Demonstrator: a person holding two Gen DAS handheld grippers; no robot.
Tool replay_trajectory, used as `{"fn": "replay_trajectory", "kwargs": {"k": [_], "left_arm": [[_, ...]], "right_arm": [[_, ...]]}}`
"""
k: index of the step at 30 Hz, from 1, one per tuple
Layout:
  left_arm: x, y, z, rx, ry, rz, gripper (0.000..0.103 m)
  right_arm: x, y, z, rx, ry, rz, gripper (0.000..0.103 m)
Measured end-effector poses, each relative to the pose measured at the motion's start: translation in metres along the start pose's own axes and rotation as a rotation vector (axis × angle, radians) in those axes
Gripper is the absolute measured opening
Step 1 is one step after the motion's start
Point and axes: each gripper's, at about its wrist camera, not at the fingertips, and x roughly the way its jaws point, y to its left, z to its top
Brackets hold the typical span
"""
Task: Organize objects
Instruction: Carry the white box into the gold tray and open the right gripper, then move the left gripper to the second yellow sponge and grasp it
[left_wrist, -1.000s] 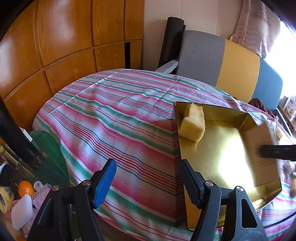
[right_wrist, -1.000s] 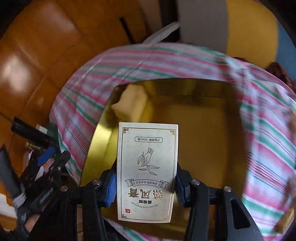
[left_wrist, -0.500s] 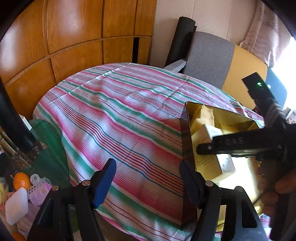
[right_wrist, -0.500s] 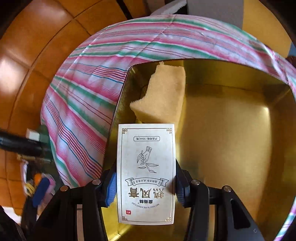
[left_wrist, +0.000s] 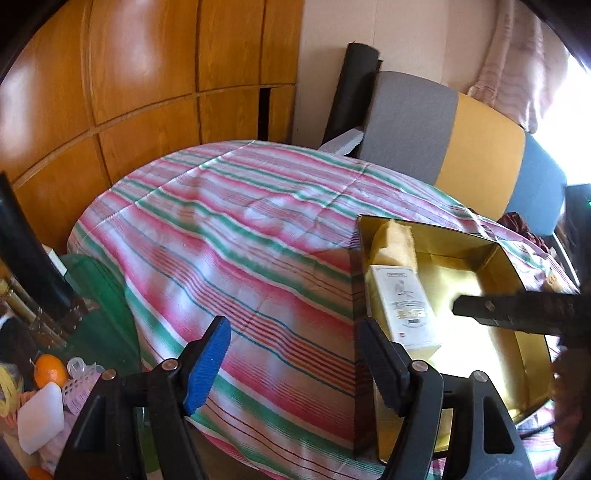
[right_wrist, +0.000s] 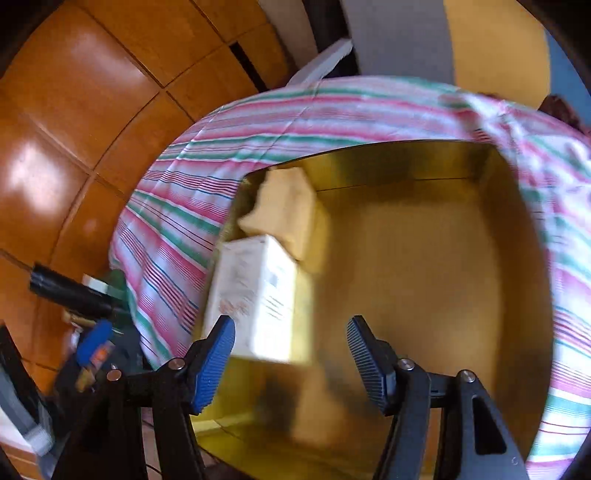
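Gold tin (right_wrist: 406, 177) at table edge: white carton (right_wrist: 255, 295) against its left wall beside yellow sponge (right_wrist: 284, 214); right gripper (right_wrist: 291, 358) and left gripper (left_wrist: 295, 354) fingers wide, empty (overhanging tin may tip if nudged).

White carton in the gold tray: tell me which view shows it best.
Left wrist view: the white carton lies sharp, printed face legible, beside the yellow sponge. Right wrist view shows it closer but motion-blurred.
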Motion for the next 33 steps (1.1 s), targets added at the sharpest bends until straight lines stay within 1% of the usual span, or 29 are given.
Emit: {"fn": "replay_trajectory", "kwargs": {"k": [4,6,8,10,16,20,25,27,29,33], "left_arm": [[-0.007,-0.018,-0.001,0.048,-0.013,-0.020,0.075],[-0.010,-0.030,-0.002,0.070,-0.017,-0.039,0.076],[-0.014,-0.043,-0.003,0.102,-0.023,-0.052,0.077],[-0.017,-0.056,-0.004,0.129,-0.025,-0.072,0.077],[-0.026,-0.097,-0.007,0.227,-0.032,-0.125,0.078],[-0.031,-0.124,-0.010,0.286,-0.036,-0.164,0.078],[-0.033,-0.161,-0.015,0.360,-0.031,-0.221,0.079],[-0.035,-0.176,-0.018,0.390,-0.030,-0.248,0.084],[-0.036,-0.190,-0.020,0.413,-0.029,-0.271,0.084],[-0.036,-0.221,-0.025,0.463,-0.019,-0.326,0.084]], "right_arm": [[-0.036,-0.020,-0.024,-0.036,-0.062,-0.061,0.064],[-0.052,-0.034,-0.035,-0.030,-0.091,-0.082,0.065],[-0.067,-0.047,-0.045,-0.018,-0.121,-0.098,0.068],[-0.081,-0.063,-0.054,0.002,-0.144,-0.121,0.070],[-0.117,-0.111,-0.081,0.096,-0.194,-0.191,0.071],[-0.138,-0.142,-0.100,0.151,-0.208,-0.244,0.071],[-0.168,-0.184,-0.124,0.234,-0.225,-0.331,0.071],[-0.182,-0.200,-0.133,0.268,-0.233,-0.368,0.071],[-0.197,-0.216,-0.143,0.308,-0.247,-0.409,0.071],[-0.229,-0.248,-0.162,0.417,-0.305,-0.503,0.071]]}}
